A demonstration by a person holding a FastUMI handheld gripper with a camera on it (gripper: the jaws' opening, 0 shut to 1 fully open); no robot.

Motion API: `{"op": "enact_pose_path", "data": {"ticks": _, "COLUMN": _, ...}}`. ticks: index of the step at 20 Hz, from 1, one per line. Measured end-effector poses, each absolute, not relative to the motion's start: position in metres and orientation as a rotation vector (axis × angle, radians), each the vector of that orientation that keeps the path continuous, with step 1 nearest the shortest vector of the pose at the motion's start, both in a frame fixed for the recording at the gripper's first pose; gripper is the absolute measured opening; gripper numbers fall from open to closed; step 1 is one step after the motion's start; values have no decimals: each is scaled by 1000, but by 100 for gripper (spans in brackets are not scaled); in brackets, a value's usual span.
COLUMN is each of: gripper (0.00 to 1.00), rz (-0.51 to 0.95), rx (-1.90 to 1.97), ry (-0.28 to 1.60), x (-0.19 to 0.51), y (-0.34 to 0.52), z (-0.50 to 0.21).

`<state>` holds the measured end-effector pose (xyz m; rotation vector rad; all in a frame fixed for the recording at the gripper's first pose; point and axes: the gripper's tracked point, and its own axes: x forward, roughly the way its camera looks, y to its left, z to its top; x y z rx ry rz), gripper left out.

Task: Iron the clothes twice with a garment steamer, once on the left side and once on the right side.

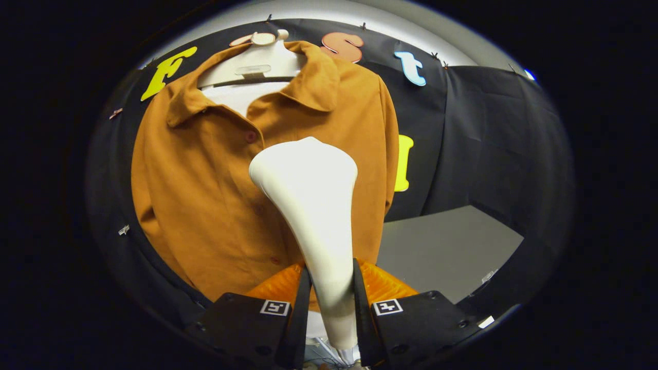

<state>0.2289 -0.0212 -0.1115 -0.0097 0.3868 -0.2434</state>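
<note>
Hanging shirt (205,180), grey table (442,246) beside; gripper (331,293) clamping steamer (308,195).

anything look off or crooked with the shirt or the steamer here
Nothing stands out. The brown shirt hangs buttoned on its hanger, collar open. The gripper is shut on the white steamer, head up against the shirt front.

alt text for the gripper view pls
The gripper is shut on the handle of a white plastic garment steamer, whose wide head is raised against the front of a brown collared button-up shirt. The shirt hangs on a white hanger.
</note>
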Motion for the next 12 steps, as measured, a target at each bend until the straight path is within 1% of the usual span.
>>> {"op": "enact_pose_path", "data": {"ticks": 7, "gripper": 44, "rz": -114, "rx": -54, "ry": 313, "x": 246, "y": 34, "z": -91}}
{"op": "enact_pose_path", "data": {"ticks": 12, "gripper": 44, "rz": -66, "rx": -43, "ry": 300, "x": 247, "y": 59, "z": -89}}
